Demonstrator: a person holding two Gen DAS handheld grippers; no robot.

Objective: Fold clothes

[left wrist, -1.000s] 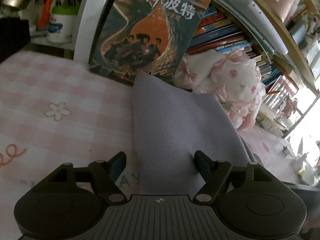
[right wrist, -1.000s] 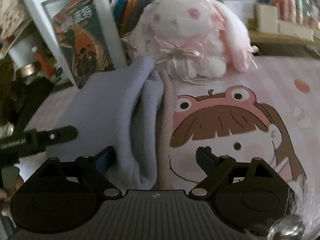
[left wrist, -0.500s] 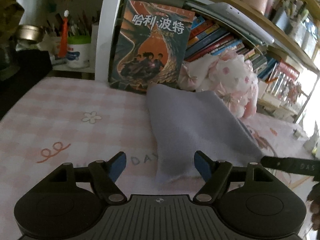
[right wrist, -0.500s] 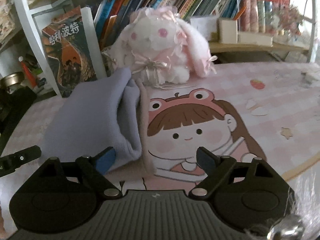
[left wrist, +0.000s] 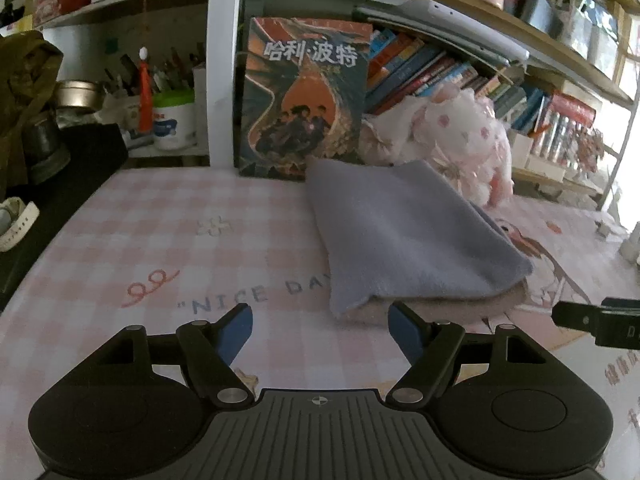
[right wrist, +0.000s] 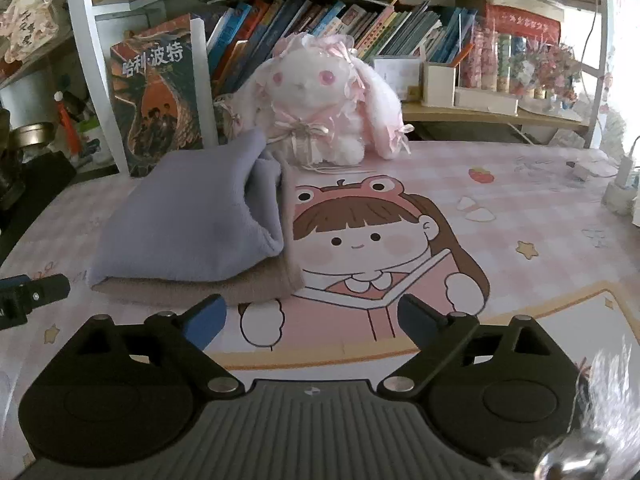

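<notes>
Both grippers, left (left wrist: 320, 330) and right (right wrist: 310, 318), have backed off the folded lilac garment (left wrist: 404, 240), jaws wide and empty, the right's just opening further, over what looks like a beige layer (right wrist: 200, 288) on the tabletop (left wrist: 160, 248).

Both views look forward and downward along a gripper's own two fingers, low over the desk mat (left wrist: 168, 240). The left wrist view sits at the left, facing the folded lilac garment (left wrist: 400, 240) and the upright book (left wrist: 304, 96) against the shelf. The right wrist view sits further right, over the cartoon girl print (right wrist: 360, 240), facing the plush rabbit (right wrist: 320, 96). Both share garment, book, rabbit and bookshelf (right wrist: 320, 24), and each catches the other gripper's finger at its edge.
</notes>
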